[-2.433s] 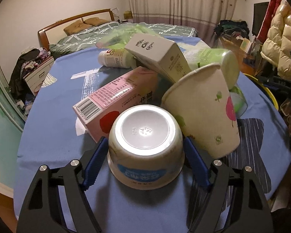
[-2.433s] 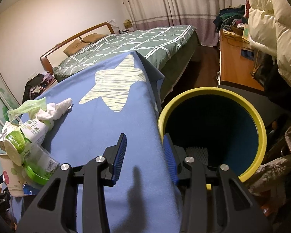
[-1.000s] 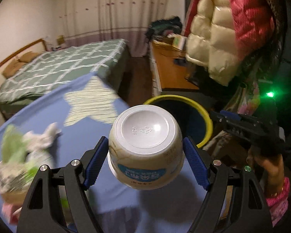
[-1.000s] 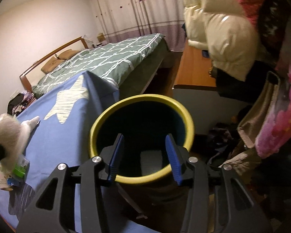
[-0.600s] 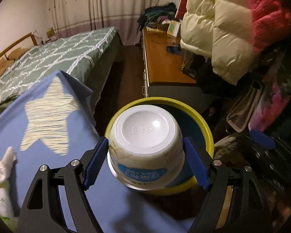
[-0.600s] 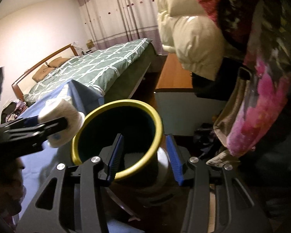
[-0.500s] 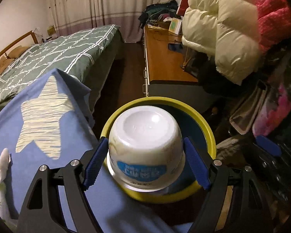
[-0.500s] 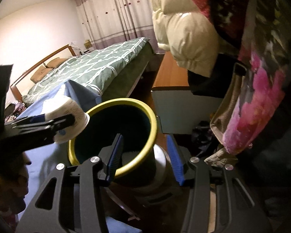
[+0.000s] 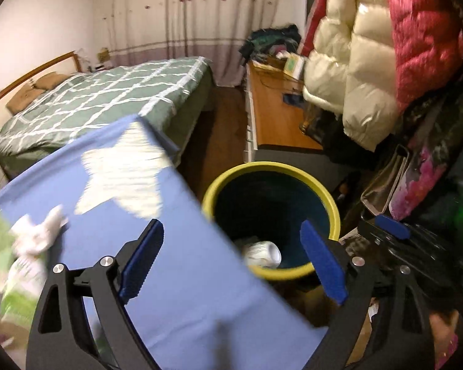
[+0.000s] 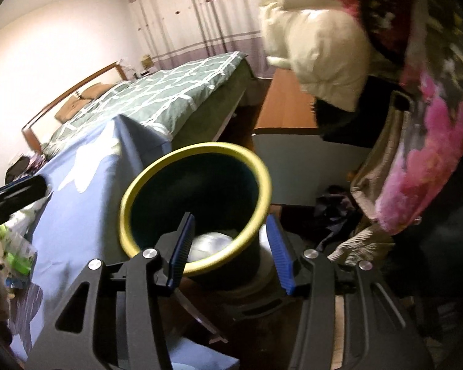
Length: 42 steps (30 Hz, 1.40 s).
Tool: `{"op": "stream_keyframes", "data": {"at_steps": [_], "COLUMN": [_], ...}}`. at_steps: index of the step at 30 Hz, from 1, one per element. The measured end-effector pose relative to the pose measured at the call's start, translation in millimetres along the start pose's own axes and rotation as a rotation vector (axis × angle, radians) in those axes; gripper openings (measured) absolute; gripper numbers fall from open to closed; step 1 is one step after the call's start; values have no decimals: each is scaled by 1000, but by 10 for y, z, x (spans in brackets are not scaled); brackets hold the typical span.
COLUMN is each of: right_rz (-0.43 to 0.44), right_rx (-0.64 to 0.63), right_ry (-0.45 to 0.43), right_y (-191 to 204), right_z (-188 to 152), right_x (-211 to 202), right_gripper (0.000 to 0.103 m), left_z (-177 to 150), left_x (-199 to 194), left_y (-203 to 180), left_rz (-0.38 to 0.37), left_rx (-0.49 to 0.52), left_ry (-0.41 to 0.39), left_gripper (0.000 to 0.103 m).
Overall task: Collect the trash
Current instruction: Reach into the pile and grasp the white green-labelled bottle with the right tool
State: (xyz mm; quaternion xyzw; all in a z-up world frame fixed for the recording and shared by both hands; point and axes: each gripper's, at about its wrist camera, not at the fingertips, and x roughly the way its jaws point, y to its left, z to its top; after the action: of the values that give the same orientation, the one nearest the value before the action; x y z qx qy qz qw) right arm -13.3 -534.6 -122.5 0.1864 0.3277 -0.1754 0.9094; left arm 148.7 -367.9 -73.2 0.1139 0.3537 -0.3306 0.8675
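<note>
My left gripper (image 9: 231,260) hovers over the edge of the blue-clothed table (image 9: 182,277), its jaws opening wide with nothing between them. The white yogurt cup (image 9: 262,254) lies at the bottom of the yellow-rimmed bin (image 9: 271,168), beside the table. More trash stays on the table's left: a crumpled tissue (image 9: 37,236) and blurred green-and-white packaging (image 9: 3,283). My right gripper (image 10: 230,246) hangs half open over the bin's near rim (image 10: 231,254) without pressing on it, and the cup (image 10: 213,242) shows beneath it. One left finger (image 10: 18,191) appears at that view's left edge.
A bed with a green checked cover (image 9: 108,98) stands behind the table. A wooden desk (image 9: 274,117) runs along the right, with cream and red puffer jackets (image 9: 355,61) hanging over it. Bags and clothes (image 10: 364,237) lie on the floor right of the bin.
The yogurt cup has left my left gripper and now lies in the bin. The left jaws have spread wider and that view has swung back toward the table. The right gripper has stayed put.
</note>
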Motion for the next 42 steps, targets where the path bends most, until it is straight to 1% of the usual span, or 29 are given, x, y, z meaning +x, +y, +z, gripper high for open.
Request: {"op": "stream_keyframes", "data": {"at_steps": [4, 5, 6, 8, 9, 11, 12, 14, 17, 18, 20, 24, 29, 31, 34, 35, 42], "right_rz": [50, 65, 72, 100, 126, 161, 175, 213, 286, 324, 355, 430, 482, 486, 458, 452, 433], "right_rx": [-48, -67, -79, -112, -140, -181, -195, -237, -296, -320, -348, -430, -508, -525, -556, -566, -611], "right_ry": [19, 25, 27, 33, 38, 44, 46, 53, 70, 80, 81, 68, 61, 60, 51, 50, 44], "right_y": [300, 415, 484, 681, 845, 1090, 1183, 1431, 1820, 1986, 2168, 2676, 3135, 3200, 3287, 3304, 3415], "right_z": [-33, -47, -57, -86, -100, -123, -147, -190, -273, -303, -335, -421, -498, -523, -578, -591, -637], "right_x": [38, 45, 44, 41, 42, 38, 24, 13, -13, -30, -62, -186, -274, -272, -256, -242, -171], "right_gripper": [47, 47, 47, 47, 47, 47, 47, 47, 47, 47, 47, 47, 47, 47, 58, 60, 60], "left_z": [-230, -287, -366, -506, -606, -737, -842, -999, -1206, -1288, -1401, -1506, -1511, -1504, -1537, -1553, -1576], "left_x": [-485, -611, -766, -1019, -1179, -1358, -1486, -1668, -1880, -1961, -2078, -2213, -2220, -2215, -2222, -2224, -2129], "left_y": [345, 429, 540, 732, 872, 1049, 1188, 1394, 1656, 1761, 1914, 2075, 2102, 2101, 2145, 2164, 2227], "left_rz": [73, 92, 119, 173, 221, 277, 319, 375, 428, 450, 476, 497, 485, 484, 483, 483, 468], "left_rx": [-47, -62, -78, -104, -125, -152, -176, -219, -278, -303, -332, -356, -351, -352, -363, -369, -385], "left_ry": [-43, -56, -72, -96, -107, -116, -118, -121, -125, -127, -133, -148, -153, -150, -150, -149, -138], "left_gripper": [90, 91, 94, 95, 95, 95, 95, 95, 95, 95, 95, 95, 95, 95, 95, 95, 95]}}
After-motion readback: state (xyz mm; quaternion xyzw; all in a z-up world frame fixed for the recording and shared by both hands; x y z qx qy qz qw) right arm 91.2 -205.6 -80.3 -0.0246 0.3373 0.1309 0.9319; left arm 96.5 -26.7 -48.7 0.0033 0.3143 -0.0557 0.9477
